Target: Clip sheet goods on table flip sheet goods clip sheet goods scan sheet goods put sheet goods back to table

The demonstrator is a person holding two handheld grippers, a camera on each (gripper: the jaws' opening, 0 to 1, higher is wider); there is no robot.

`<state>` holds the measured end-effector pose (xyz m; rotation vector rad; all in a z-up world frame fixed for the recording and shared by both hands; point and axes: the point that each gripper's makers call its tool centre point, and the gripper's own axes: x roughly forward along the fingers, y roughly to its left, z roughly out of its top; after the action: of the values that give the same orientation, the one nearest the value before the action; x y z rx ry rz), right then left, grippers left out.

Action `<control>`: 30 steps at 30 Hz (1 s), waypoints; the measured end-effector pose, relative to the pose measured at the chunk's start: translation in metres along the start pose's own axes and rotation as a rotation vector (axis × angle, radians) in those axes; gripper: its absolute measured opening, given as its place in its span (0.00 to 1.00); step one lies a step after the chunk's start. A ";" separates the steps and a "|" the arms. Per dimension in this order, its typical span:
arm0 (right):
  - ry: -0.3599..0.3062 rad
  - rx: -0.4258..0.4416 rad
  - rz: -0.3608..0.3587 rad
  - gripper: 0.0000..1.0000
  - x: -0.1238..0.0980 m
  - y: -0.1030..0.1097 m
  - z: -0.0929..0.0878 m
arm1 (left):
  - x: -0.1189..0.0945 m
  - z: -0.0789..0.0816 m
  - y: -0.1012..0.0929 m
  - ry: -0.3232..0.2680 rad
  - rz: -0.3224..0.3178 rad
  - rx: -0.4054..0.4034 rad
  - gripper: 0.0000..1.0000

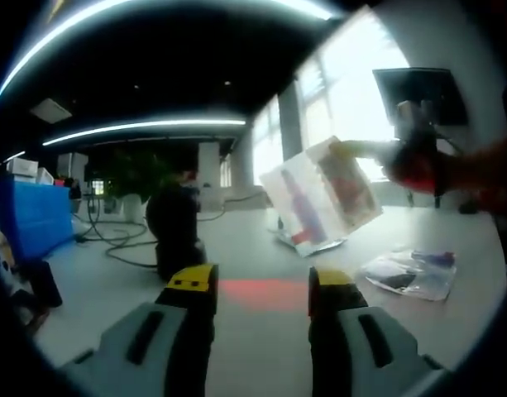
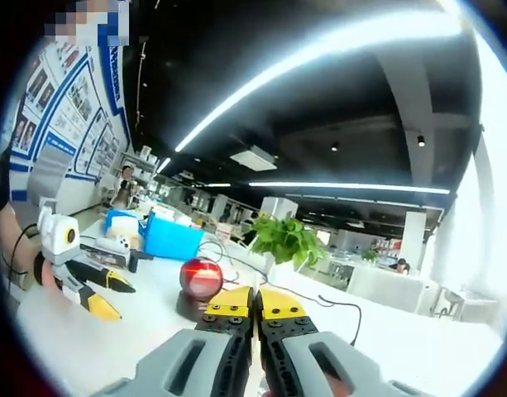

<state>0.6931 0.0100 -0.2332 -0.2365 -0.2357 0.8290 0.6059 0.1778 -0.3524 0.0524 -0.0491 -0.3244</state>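
Observation:
A flat sheet pack (image 1: 323, 198) printed with a figure hangs tilted in the air above the white table (image 1: 261, 248). My right gripper (image 1: 365, 150) comes in from the right, blurred, and pinches the pack's upper corner. In the right gripper view its yellow-tipped jaws (image 2: 255, 310) are pressed together; the pack itself is not visible there. My left gripper (image 1: 261, 285) is low over the table, open, with nothing between its jaws. It also appears as the left gripper (image 2: 100, 296) at the left, jaws apart. The black scanner (image 1: 174, 223) casts a red patch (image 1: 257, 294) on the table.
A second sheet pack (image 1: 410, 275) lies flat at the right. The scanner (image 2: 201, 281) glows red. A blue box (image 1: 34, 215), cables (image 1: 121, 240) and a potted plant (image 2: 286, 240) stand further back. A monitor (image 1: 418, 95) is near the window.

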 end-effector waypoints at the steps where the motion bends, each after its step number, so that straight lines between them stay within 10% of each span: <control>1: 0.003 -0.001 -0.001 0.00 0.001 -0.002 -0.001 | 0.000 0.000 0.001 -0.001 0.002 0.000 0.36; 30: 0.061 0.223 -0.031 0.00 0.019 -0.042 -0.026 | -0.001 0.001 -0.001 -0.008 -0.009 -0.013 0.36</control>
<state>0.7428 -0.0060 -0.2432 -0.0484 -0.0879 0.8085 0.6049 0.1769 -0.3515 0.0384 -0.0545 -0.3335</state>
